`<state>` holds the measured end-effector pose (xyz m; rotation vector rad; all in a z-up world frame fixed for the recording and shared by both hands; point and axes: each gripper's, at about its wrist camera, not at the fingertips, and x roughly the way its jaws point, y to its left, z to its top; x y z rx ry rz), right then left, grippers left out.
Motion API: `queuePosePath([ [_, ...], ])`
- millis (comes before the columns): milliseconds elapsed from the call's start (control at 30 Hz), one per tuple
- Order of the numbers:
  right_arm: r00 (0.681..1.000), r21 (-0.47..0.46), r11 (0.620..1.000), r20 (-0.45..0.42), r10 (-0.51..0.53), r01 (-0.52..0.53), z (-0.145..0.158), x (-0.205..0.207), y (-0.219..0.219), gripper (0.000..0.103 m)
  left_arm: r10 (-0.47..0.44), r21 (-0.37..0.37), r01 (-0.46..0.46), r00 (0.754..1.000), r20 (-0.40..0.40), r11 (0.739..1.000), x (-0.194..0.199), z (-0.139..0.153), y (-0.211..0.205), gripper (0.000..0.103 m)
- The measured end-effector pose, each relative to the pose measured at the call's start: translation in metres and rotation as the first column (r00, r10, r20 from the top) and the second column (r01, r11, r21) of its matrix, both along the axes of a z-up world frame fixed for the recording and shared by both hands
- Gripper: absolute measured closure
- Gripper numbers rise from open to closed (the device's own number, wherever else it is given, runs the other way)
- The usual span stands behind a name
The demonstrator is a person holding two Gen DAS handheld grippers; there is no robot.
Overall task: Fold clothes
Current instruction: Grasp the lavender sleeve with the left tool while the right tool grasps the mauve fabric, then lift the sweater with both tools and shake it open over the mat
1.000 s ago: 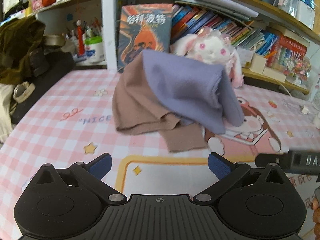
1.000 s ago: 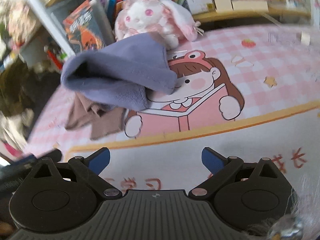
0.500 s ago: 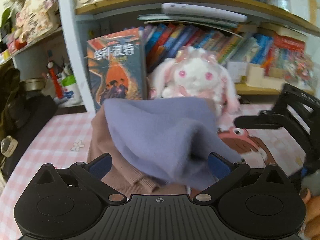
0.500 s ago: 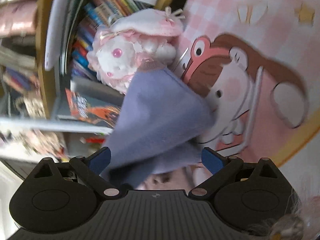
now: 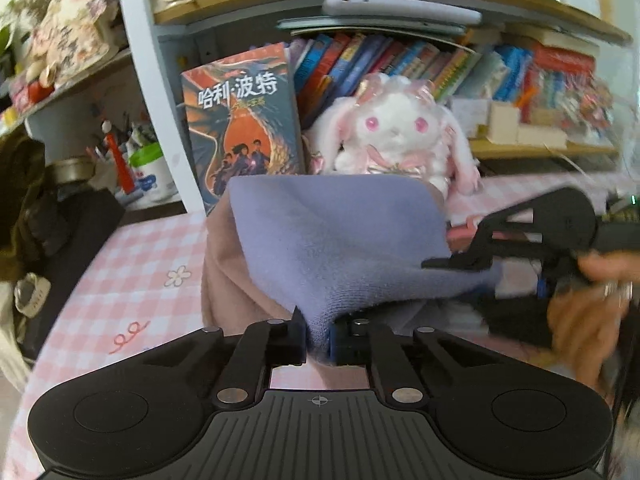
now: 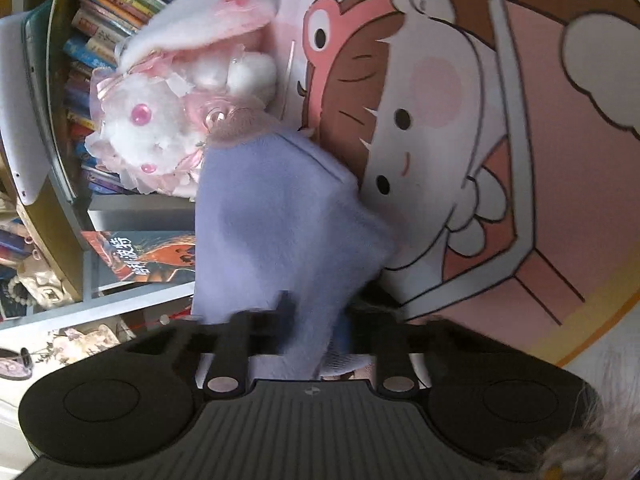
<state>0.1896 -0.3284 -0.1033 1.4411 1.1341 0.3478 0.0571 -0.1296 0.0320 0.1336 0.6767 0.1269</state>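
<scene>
Behind the lifted purple garment, the plush rabbit and the upright book stand close against the shelf post, closing off the far side. To the left, the pink checked table mat lies bare up to the dark bag at its edge. On the right, the right gripper and the person's hand block that side, with bare cartoon-printed mat beside the cloth in the right wrist view.
</scene>
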Motion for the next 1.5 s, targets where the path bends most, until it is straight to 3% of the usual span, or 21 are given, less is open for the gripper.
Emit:
queuePosePath([
  [67, 0.998, 0.005, 1.0, 0.058, -0.001, 0.001, 0.009, -0.005, -0.007, 0.091, -0.044, 0.04, 0.041, 0.998, 0.051, 0.998, -0.017, 0.009, -0.006, 0.095],
  [167, 0.971, 0.053, 0.998, 0.237, -0.035, 0.024, 0.049, -0.015, -0.032, 0.091, -0.18, 0.12, 0.164, 0.973, 0.144, 0.979, -0.044, 0.031, -0.03, 0.095],
  [300, 0.873, 0.113, 0.992, 0.477, -0.104, 0.056, 0.122, -0.025, -0.068, 0.092, -0.328, 0.074, 0.321, 0.9, 0.288, 0.944, -0.065, 0.072, -0.055, 0.096],
  [367, 0.794, 0.112, 0.989, 0.592, -0.141, 0.093, 0.172, -0.03, -0.085, 0.092, -0.375, 0.008, 0.406, 0.837, 0.399, 0.914, -0.072, 0.102, -0.064, 0.096],
  [433, 0.71, 0.107, 0.985, 0.683, -0.174, 0.138, 0.219, -0.04, -0.098, 0.092, -0.386, -0.089, 0.501, 0.758, 0.526, 0.861, -0.081, 0.132, -0.061, 0.096],
  [533, 0.546, 0.099, 0.983, 0.82, -0.17, 0.157, 0.291, -0.062, -0.106, 0.092, -0.359, -0.202, 0.641, 0.632, 0.687, 0.74, -0.095, 0.166, -0.047, 0.096],
  [600, 0.436, 0.08, 0.985, 0.889, -0.14, 0.154, 0.333, -0.077, -0.104, 0.092, -0.341, -0.258, 0.694, 0.6, 0.723, 0.672, -0.102, 0.176, -0.034, 0.096],
  [633, 0.41, 0.066, 0.987, 0.904, -0.12, 0.144, 0.346, -0.082, -0.1, 0.092, -0.33, -0.293, 0.706, 0.603, 0.726, 0.645, -0.104, 0.177, -0.027, 0.096],
  [667, 0.41, 0.048, 0.991, 0.907, -0.097, 0.128, 0.35, -0.083, -0.093, 0.092, -0.315, -0.334, 0.699, 0.626, 0.713, 0.632, -0.103, 0.174, -0.021, 0.096],
  [733, 0.433, 0.0, 0.995, 0.901, -0.043, 0.098, 0.351, -0.081, -0.077, 0.092, -0.275, -0.432, 0.651, 0.701, 0.658, 0.624, -0.097, 0.157, -0.006, 0.096],
  [800, 0.527, -0.098, 0.992, 0.849, 0.041, 0.08, 0.329, -0.069, -0.056, 0.092, -0.242, -0.529, 0.543, 0.811, 0.534, 0.652, -0.086, 0.123, 0.008, 0.096],
  [867, 0.639, -0.255, 0.967, 0.746, 0.187, 0.014, 0.275, -0.055, -0.029, 0.092, -0.212, -0.595, 0.376, 0.92, 0.328, 0.71, -0.073, 0.069, 0.02, 0.096],
  [900, 0.687, -0.328, 0.944, 0.68, 0.256, -0.027, 0.248, -0.047, -0.015, 0.092, -0.187, -0.614, 0.275, 0.961, 0.205, 0.74, -0.067, 0.04, 0.025, 0.096],
  [933, 0.729, -0.395, 0.916, 0.606, 0.32, -0.073, 0.221, -0.04, -0.002, 0.092, -0.158, -0.622, 0.188, 0.982, 0.103, 0.761, -0.064, 0.015, 0.03, 0.096],
  [1033, 0.809, -0.56, 0.795, 0.343, 0.478, -0.232, 0.14, -0.018, 0.039, 0.092, -0.083, -0.602, -0.004, 0.99, -0.117, 0.799, -0.063, -0.042, 0.04, 0.096],
  [1100, 0.837, -0.582, 0.76, 0.231, 0.495, -0.289, 0.11, -0.015, 0.054, 0.092, -0.059, -0.604, -0.055, 0.984, -0.168, 0.795, -0.064, -0.056, 0.047, 0.096],
  [1167, 0.822, -0.593, 0.742, 0.222, 0.525, -0.313, 0.104, -0.014, 0.073, 0.092, -0.047, -0.593, -0.068, 0.983, -0.176, 0.802, -0.063, -0.058, 0.053, 0.096],
  [1333, 0.641, -0.702, 0.623, 0.309, 0.703, -0.345, 0.125, -0.01, 0.144, 0.091, -0.008, -0.557, -0.101, 0.982, -0.191, 0.824, -0.057, -0.062, 0.067, 0.095],
  [1400, 0.64, -0.732, 0.596, 0.29, 0.712, -0.33, 0.121, -0.019, 0.152, 0.085, 0.005, -0.562, -0.11, 0.983, -0.185, 0.82, -0.053, -0.061, 0.072, 0.095],
  [1467, 0.64, -0.752, 0.583, 0.29, 0.711, -0.307, 0.122, -0.025, 0.142, 0.058, 0.011, -0.561, -0.114, 0.983, -0.183, 0.82, -0.051, -0.059, 0.074, 0.095],
  [1500, 0.638, -0.755, 0.587, 0.303, 0.708, -0.293, 0.122, -0.032, 0.131, 0.058, 0.014, -0.561, -0.116, 0.983, -0.182, 0.82, -0.049, -0.059, 0.075, 0.095],
])
